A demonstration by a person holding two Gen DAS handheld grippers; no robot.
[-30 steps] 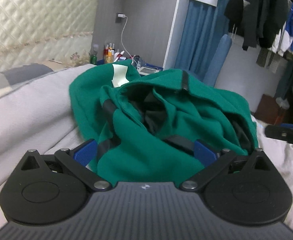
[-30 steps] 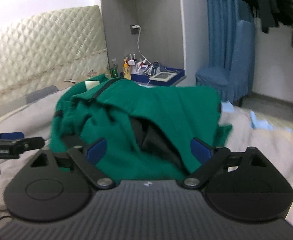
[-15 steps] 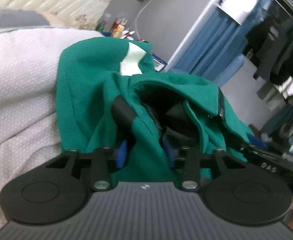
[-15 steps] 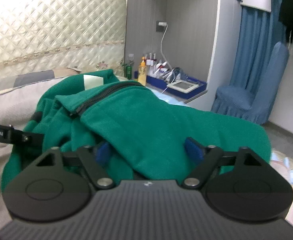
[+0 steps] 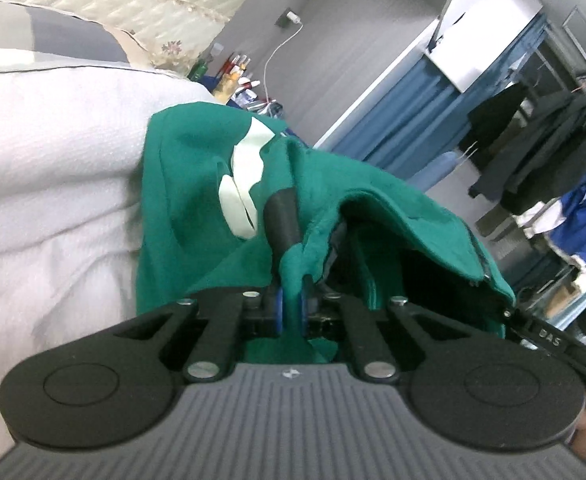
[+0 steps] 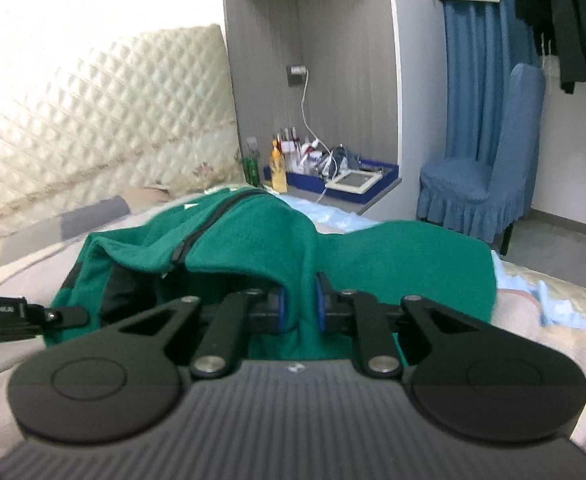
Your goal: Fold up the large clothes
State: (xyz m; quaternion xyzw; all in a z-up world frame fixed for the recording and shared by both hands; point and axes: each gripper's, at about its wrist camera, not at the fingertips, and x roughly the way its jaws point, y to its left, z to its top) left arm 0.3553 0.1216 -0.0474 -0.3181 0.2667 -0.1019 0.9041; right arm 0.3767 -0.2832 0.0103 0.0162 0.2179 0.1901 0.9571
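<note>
Pale bedding (image 5: 53,208) carries the work, and close against both cameras the change is plain: a second ago each pair of jaws stood wide around the green fleece jacket (image 6: 253,248), and both have just been closing, so that the left gripper (image 5: 291,308) now pinches a thin ridge of fleece between nearly meeting blue pads (image 5: 278,307), while the right gripper (image 6: 299,306) clamps a thicker fold, its pads a little further apart with cloth packed between them. That looks like the grasp completed on both sides, so the garment can probably now be lifted or spread for folding. The jacket starts right at the fingertips of each tool and runs away from them across the bed, bunched and open, with its dark lining showing in the left wrist view, a black zip line (image 6: 197,236) along one front edge and a white patch (image 5: 245,176) on the far part. Beyond it stand a quilted headboard (image 6: 93,120), a grey wall niche with bottles (image 6: 277,164), a blue chair (image 6: 489,184) and hanging clothes (image 5: 533,136).
</note>
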